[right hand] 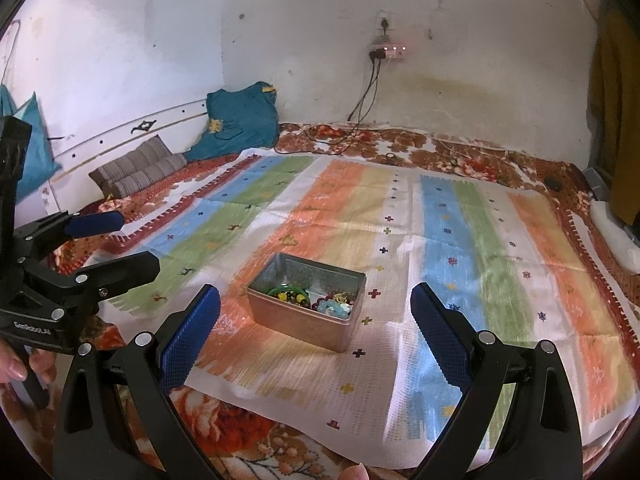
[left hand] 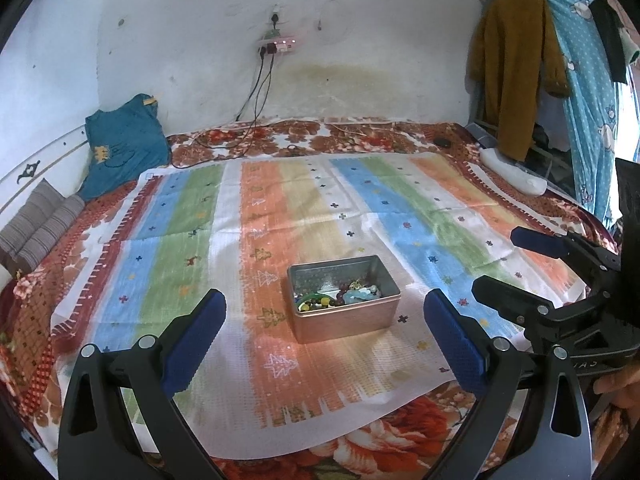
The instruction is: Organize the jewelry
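As both grippers gape: tin (left hand: 343, 299) ahead.

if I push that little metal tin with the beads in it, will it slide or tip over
The rectangular silver metal tin sits low and wide on the striped woven cloth, so it will probably slide rather than tip. The cloth may bunch and drag with it. The loose bead jewelry heaped at one end would likely shift and rattle.
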{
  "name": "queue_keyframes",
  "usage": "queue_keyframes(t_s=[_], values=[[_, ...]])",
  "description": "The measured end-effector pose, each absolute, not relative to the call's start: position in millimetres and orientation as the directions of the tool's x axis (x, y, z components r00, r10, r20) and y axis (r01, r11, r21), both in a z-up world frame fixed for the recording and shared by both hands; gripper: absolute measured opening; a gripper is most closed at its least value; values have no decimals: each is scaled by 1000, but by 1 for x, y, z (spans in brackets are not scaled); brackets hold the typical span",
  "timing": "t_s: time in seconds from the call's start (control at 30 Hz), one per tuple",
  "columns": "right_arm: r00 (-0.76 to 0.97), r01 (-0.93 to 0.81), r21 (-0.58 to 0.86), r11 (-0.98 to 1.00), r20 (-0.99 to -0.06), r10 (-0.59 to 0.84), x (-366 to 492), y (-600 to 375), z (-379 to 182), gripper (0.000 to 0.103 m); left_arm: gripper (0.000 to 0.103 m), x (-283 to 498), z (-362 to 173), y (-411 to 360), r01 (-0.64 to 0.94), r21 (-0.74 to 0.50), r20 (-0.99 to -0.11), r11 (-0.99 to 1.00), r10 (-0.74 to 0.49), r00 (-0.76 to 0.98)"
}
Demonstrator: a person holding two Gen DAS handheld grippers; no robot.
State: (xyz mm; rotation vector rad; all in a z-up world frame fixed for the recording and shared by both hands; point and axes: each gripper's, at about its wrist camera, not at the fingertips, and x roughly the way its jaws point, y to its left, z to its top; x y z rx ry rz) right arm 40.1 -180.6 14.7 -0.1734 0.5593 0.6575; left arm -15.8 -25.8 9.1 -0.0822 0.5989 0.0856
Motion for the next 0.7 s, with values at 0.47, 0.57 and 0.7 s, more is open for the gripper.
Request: queue_keyframes(t_s=[0.47, 0.57, 0.7], values=[[661, -620, 20, 784, -526, 536, 40, -184, 16, 97, 97, -16, 10, -27, -101, -46, -558, 994, 58, 828], [662, -618, 21, 786, -526, 535, 41, -184, 16, 97, 97, -16, 10, -27, -97, -45, -560, 994, 56, 827], [661, -618, 21, 786, -526, 535, 41, -184, 16, 97, 97, -17, 10, -27, -97, -42, -560, 994, 57, 827]])
